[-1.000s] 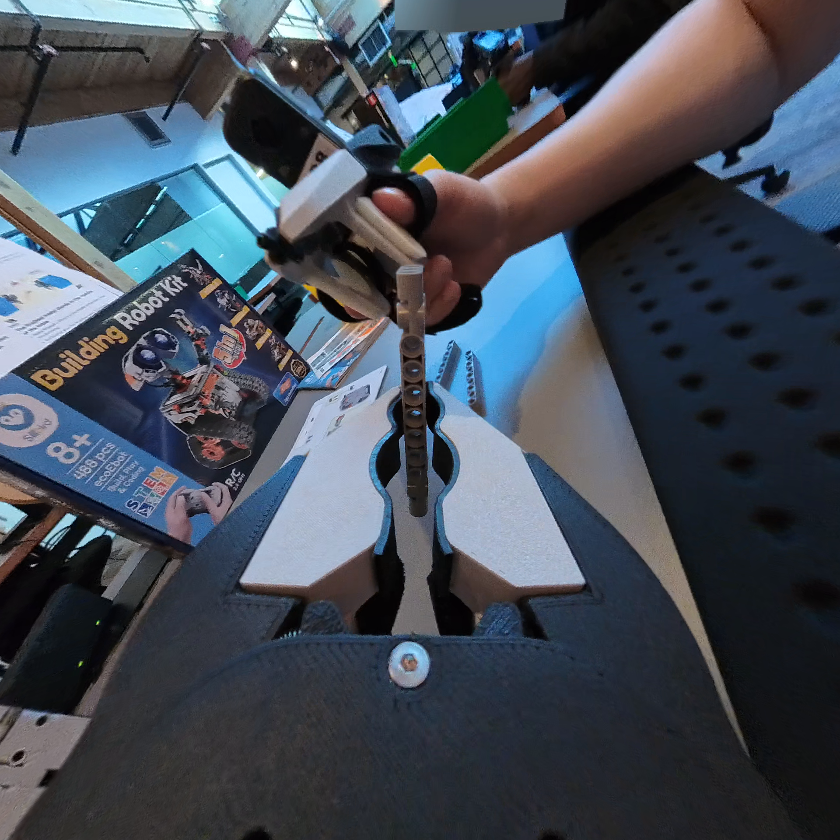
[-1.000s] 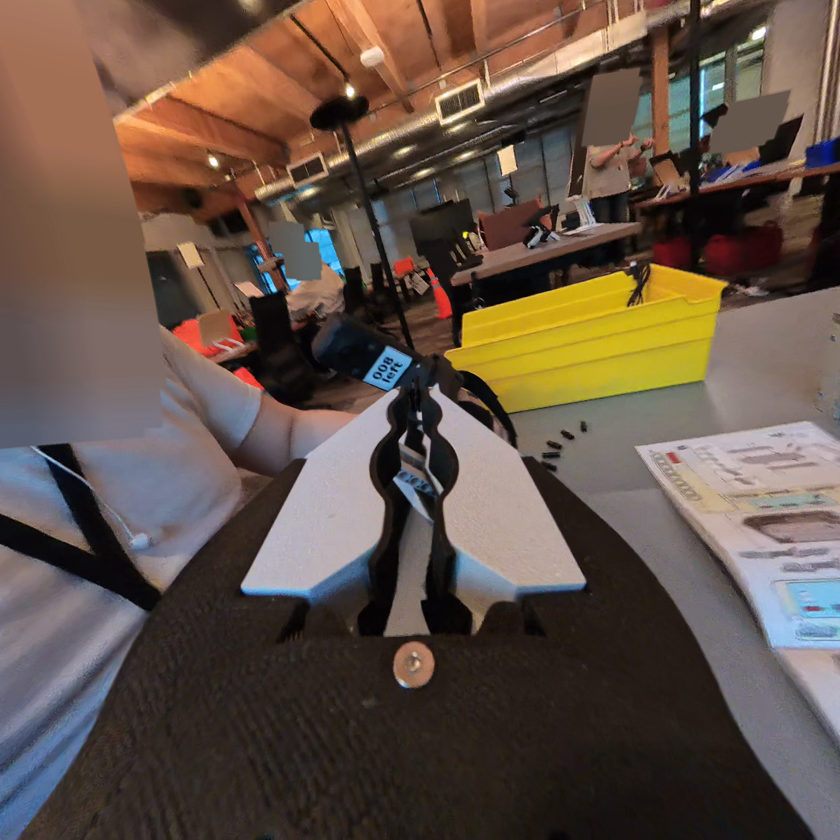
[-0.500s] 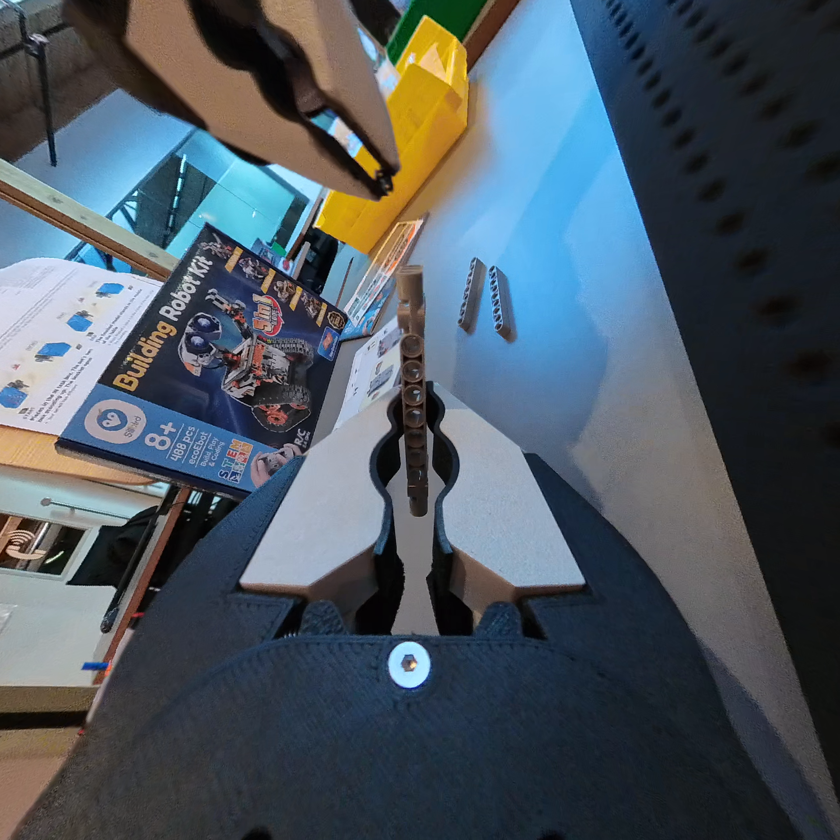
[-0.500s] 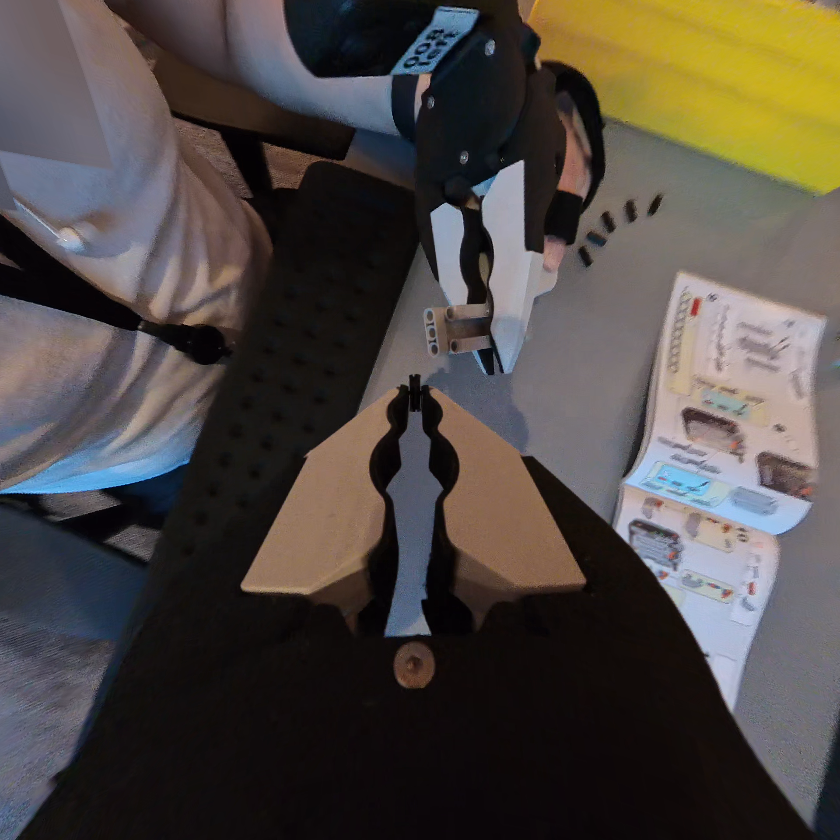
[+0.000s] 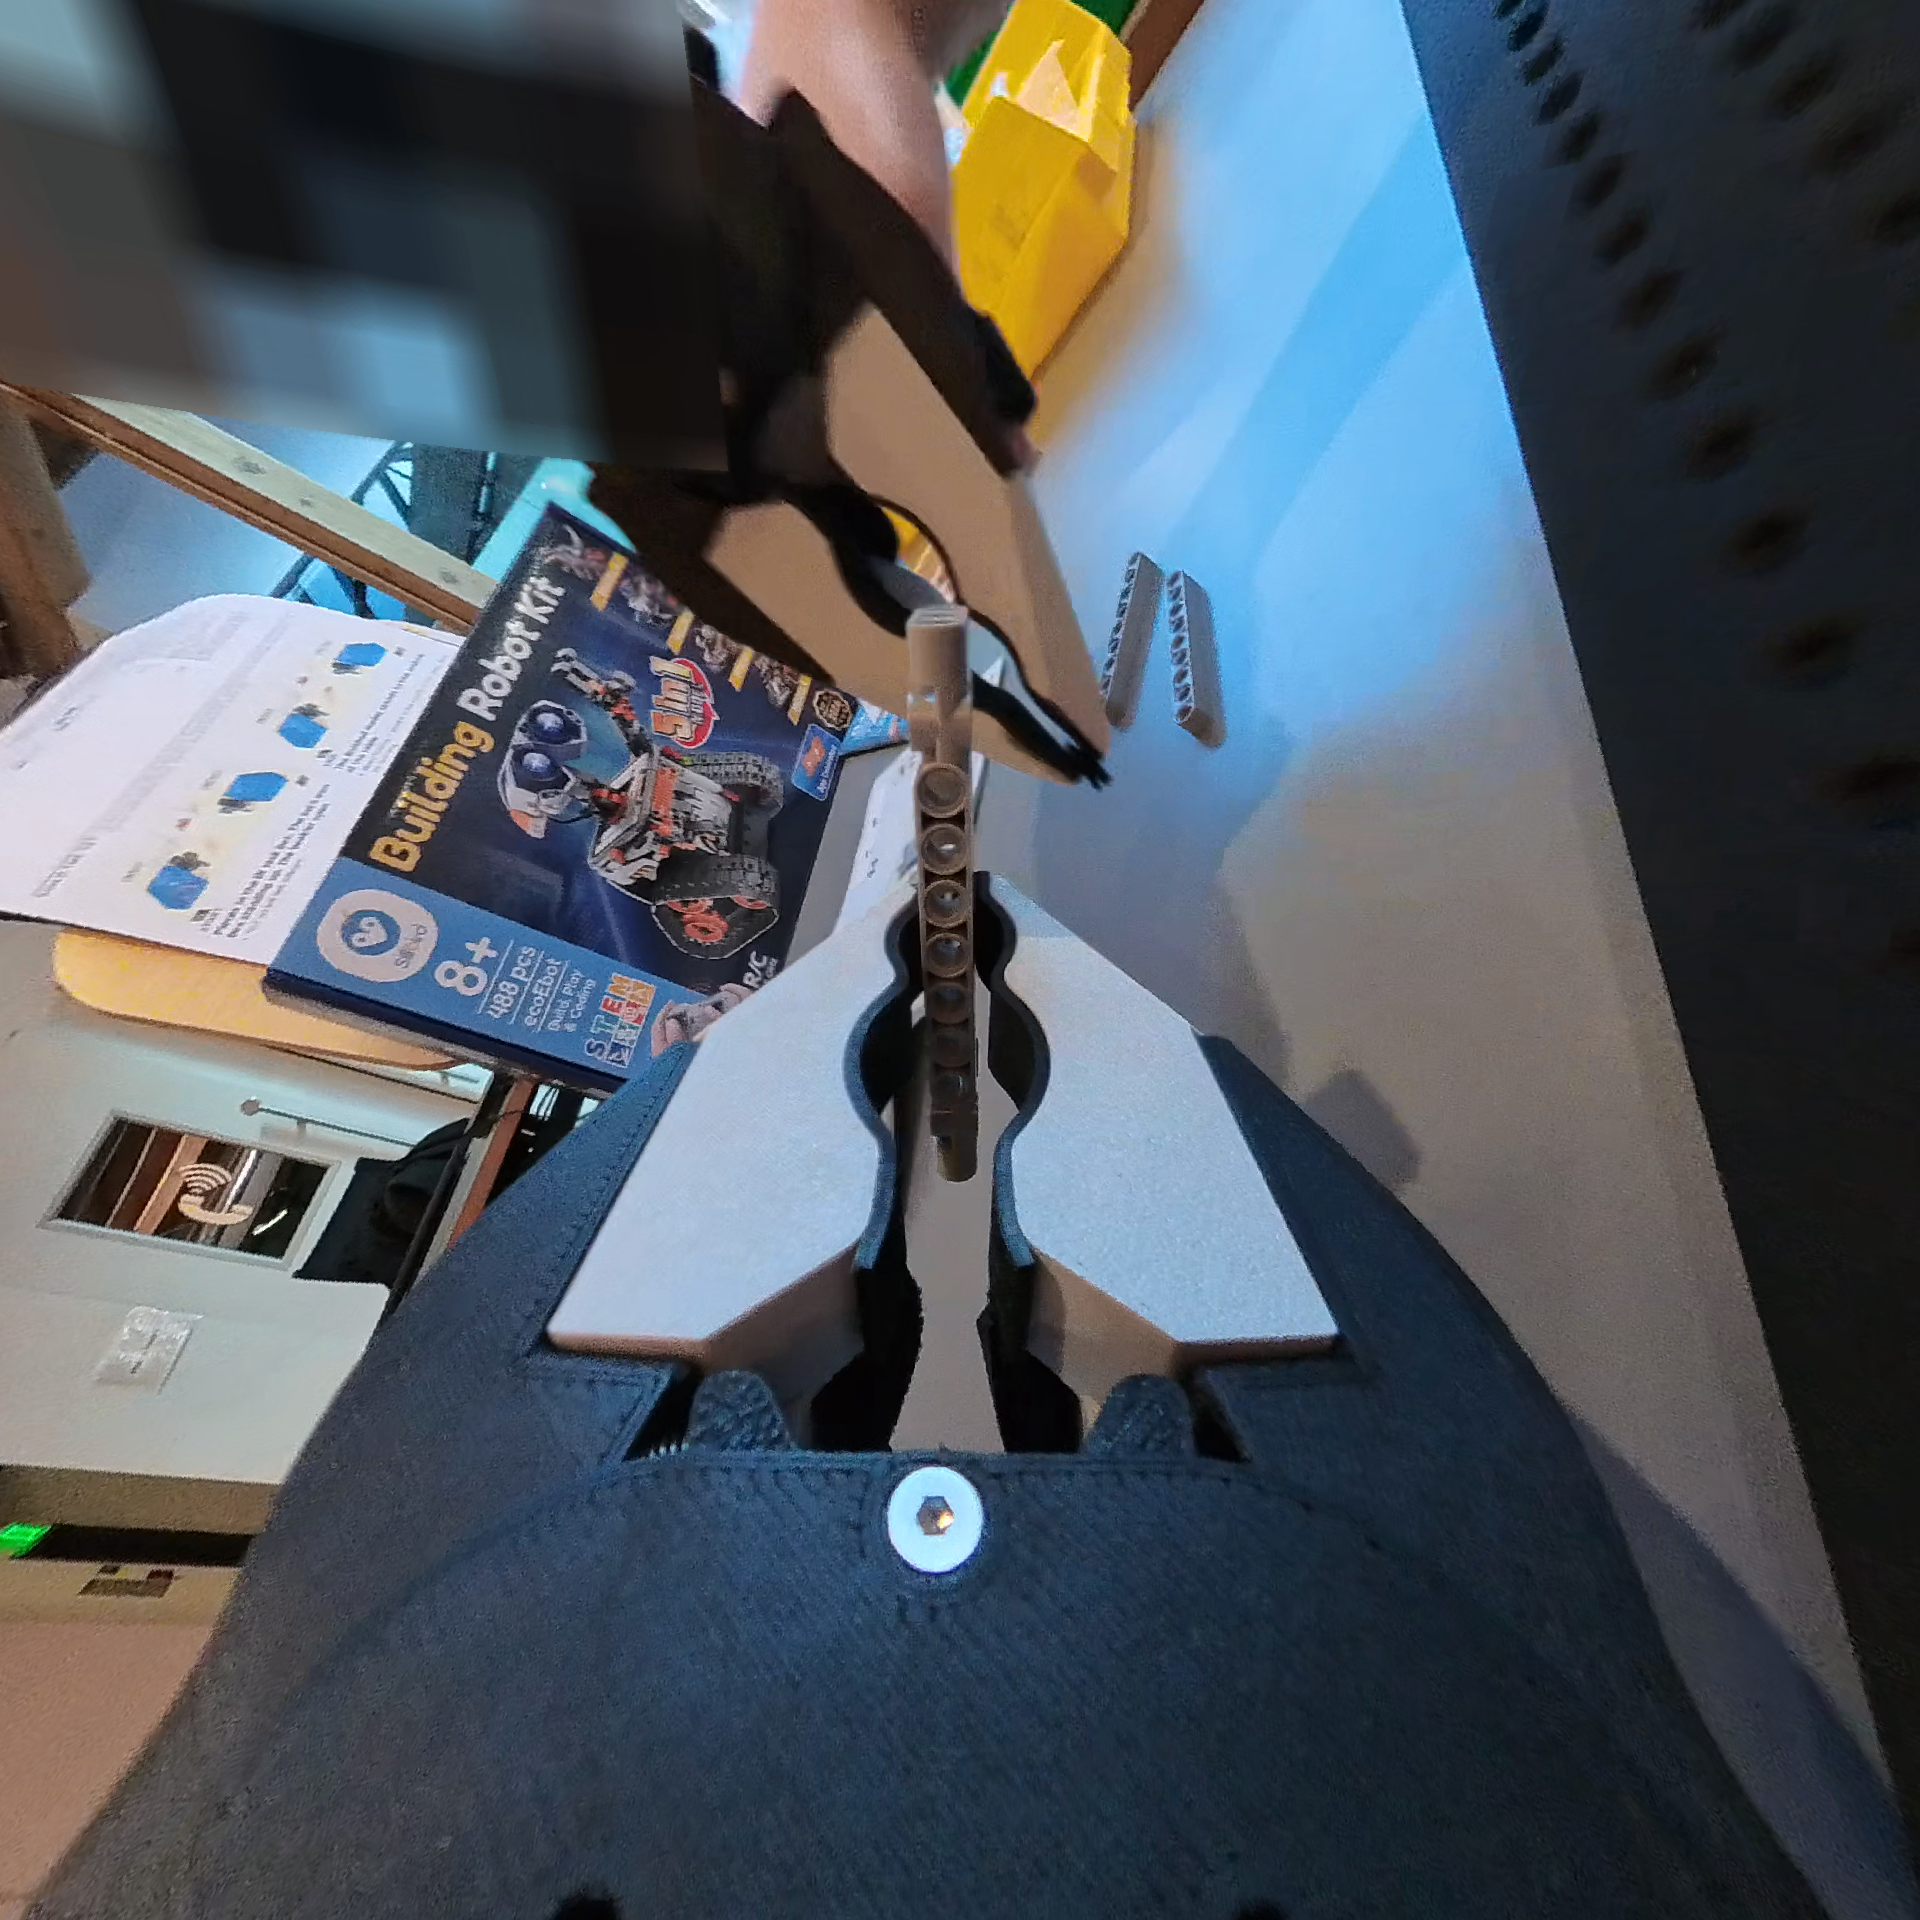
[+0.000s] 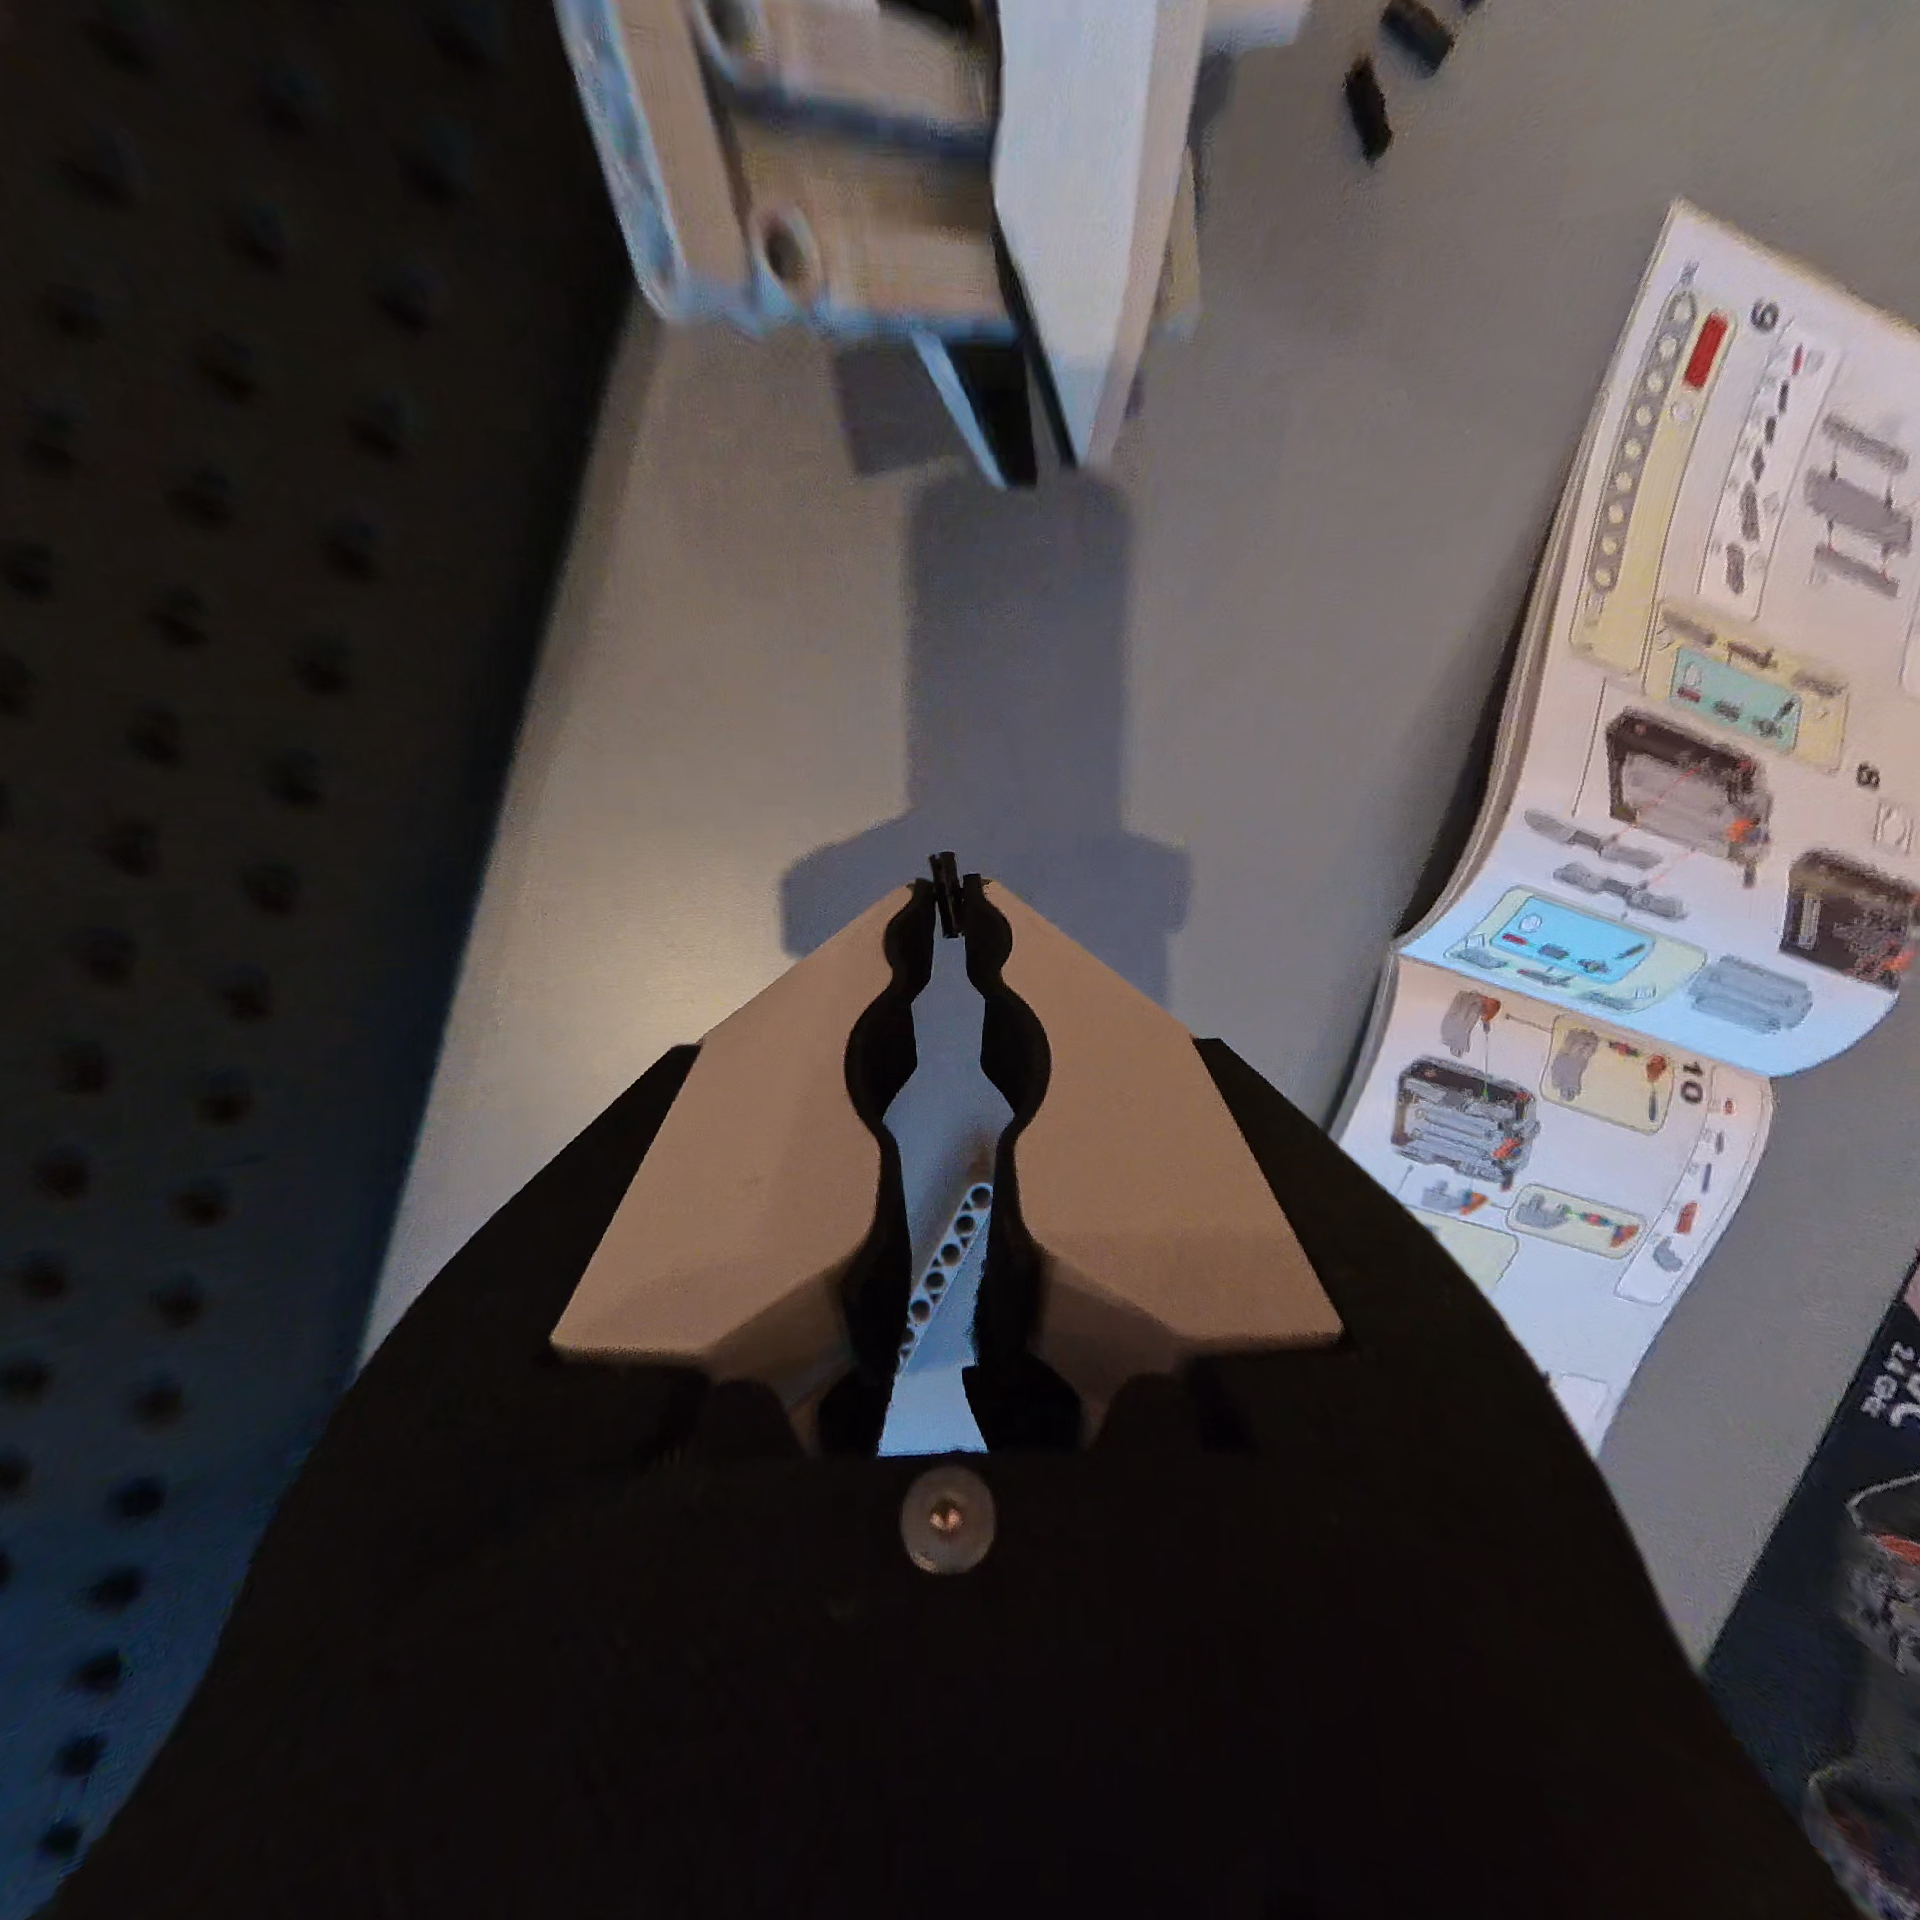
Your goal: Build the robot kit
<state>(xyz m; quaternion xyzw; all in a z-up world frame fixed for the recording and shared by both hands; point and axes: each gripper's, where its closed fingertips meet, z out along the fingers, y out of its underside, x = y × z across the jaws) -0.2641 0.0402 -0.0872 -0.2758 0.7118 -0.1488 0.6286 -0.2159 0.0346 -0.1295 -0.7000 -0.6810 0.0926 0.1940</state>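
On the counter [image 6: 727, 623], the instruction booklet [image 6: 1621, 831] lies right of the perforated mat [image 6: 260, 623]; two beams [image 5: 1158, 644] lie side by side between them, the kit box [image 5: 582, 821] beyond.

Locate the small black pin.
Right wrist view, centre: the small black pin is pinched at the right gripper tips, above the grey table.

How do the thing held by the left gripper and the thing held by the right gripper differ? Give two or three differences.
The left gripper is shut on a long tan beam with a row of round holes; the right gripper pinches a tiny black pin with none visible. The beam runs deep between the fingers and sticks out well past them; the pin sits only at the very tips. Both look like building-kit parts, held off the grey table.
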